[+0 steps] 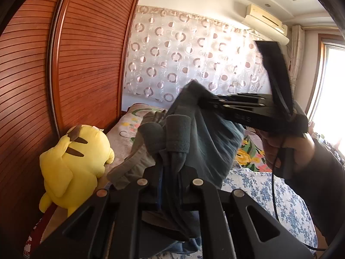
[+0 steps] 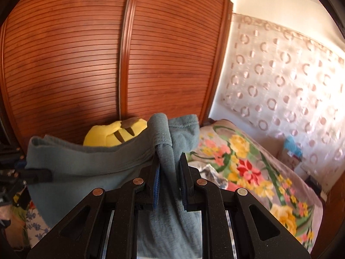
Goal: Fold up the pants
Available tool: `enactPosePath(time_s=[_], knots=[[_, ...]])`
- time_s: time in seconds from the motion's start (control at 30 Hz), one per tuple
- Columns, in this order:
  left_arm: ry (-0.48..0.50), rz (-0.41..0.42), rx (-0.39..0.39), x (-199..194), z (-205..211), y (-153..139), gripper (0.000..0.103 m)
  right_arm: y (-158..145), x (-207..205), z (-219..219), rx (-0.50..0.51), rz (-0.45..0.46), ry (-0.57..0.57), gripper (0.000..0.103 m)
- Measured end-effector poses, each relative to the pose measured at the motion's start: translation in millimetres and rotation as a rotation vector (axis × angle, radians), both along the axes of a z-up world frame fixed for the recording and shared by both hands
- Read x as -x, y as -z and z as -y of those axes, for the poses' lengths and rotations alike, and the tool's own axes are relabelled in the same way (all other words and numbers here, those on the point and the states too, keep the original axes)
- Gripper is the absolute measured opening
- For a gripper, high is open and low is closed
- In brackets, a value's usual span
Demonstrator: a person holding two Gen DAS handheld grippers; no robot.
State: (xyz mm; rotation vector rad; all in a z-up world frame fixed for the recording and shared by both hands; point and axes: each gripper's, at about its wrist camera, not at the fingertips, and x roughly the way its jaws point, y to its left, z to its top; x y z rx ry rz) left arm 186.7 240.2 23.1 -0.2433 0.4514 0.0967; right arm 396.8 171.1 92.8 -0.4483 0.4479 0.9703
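The left gripper (image 1: pixel 170 168) is pinching a bunched fold of the grey-blue pants (image 1: pixel 204 142), its jaws pressing close together on the cloth. The right gripper (image 2: pixel 169 168) is gripping another bunch of the same pants (image 2: pixel 86 168) in the same way, with the fabric squeezed between its blue-edged pads and hanging down past them. In the left wrist view the right gripper (image 1: pixel 200 101) is reaching in from the right, held in a person's hand (image 1: pixel 286 149) with a dark sleeve (image 1: pixel 323 183), and its tips are sinking into an upper edge of the pants. The pants are hanging lifted between the two grippers, above the bed (image 1: pixel 269 192). A flowered blanket (image 2: pixel 248 168) is lying across the bed. A yellow plush toy (image 1: pixel 71 161) is sitting beside the pants, against the brown slatted wardrobe doors (image 2: pixel 86 54). A curtain with ring patterns (image 1: pixel 194 54) is hanging beyond the bed.
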Motion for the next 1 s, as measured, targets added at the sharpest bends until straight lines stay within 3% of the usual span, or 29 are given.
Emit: enactPosePath(time_s=[0.27, 0.4, 0.6, 0.67, 0.8, 0.9, 1.0], knots=[[-0.058, -0.029, 0.019, 2, -18, 15, 0.007, 11, -11, -48, 0.010, 0.008, -0.044, 0.009], [-0.077, -0.061, 0.034, 0, -24, 23, 0.011, 23, -18, -54, 0.011, -0.033, -0.030, 0.007], [-0.076, -0.092, 0.040, 2, -31, 27, 0.030, 25, -13, -31, -0.038, -0.067, 0.012, 0.007], [-0.084, -0.082, 0.017, 8, -28, 23, 0.044, 25, -5, -19, -0.055, -0.086, 0.008, 0.007], [-0.071, -0.072, -0.041, 14, -22, 14, 0.047, 28, 9, -2, -0.074, -0.113, 0.017, 0.007], [-0.036, -0.063, -0.051, 15, -16, 9, 0.064, 32, 19, 7, -0.072, -0.126, 0.031, 0.007], [-0.022, -0.063, -0.065, 15, -9, 8, 0.067, 34, 29, 16, -0.081, -0.134, 0.044, 0.007]])
